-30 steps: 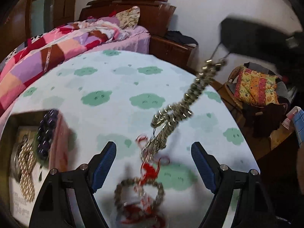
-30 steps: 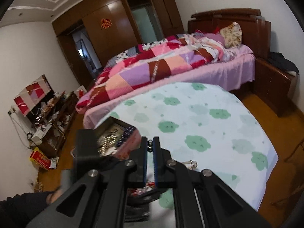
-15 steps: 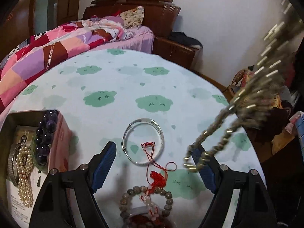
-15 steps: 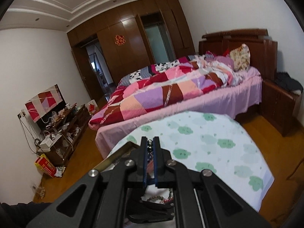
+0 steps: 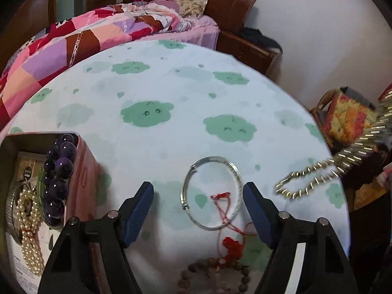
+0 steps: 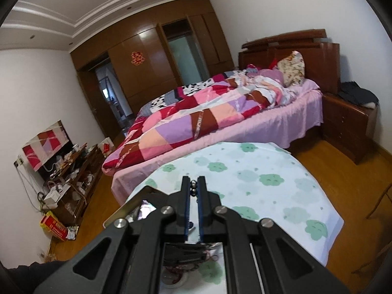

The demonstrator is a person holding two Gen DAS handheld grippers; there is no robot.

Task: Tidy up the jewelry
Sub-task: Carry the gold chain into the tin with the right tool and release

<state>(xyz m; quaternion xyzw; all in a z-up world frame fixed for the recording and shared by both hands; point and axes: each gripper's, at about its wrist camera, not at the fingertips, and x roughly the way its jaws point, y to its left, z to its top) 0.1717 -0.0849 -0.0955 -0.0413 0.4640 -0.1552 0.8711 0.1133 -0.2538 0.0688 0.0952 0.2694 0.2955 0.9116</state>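
Polished metal bangle (image 5: 212, 192) lies on the matt cotton tablecloth (image 5: 156, 98); glossy purple beads (image 5: 57, 171), lustrous pearls (image 5: 29, 232), dull wooden beads (image 5: 215, 272).

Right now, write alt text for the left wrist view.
Open blue-tipped tongs hover over a silver bangle on a cloud-print tablecloth. A red cord and wooden beads lie nearer the camera. A box at left holds pearls and purple beads; a gold chain swings at right.
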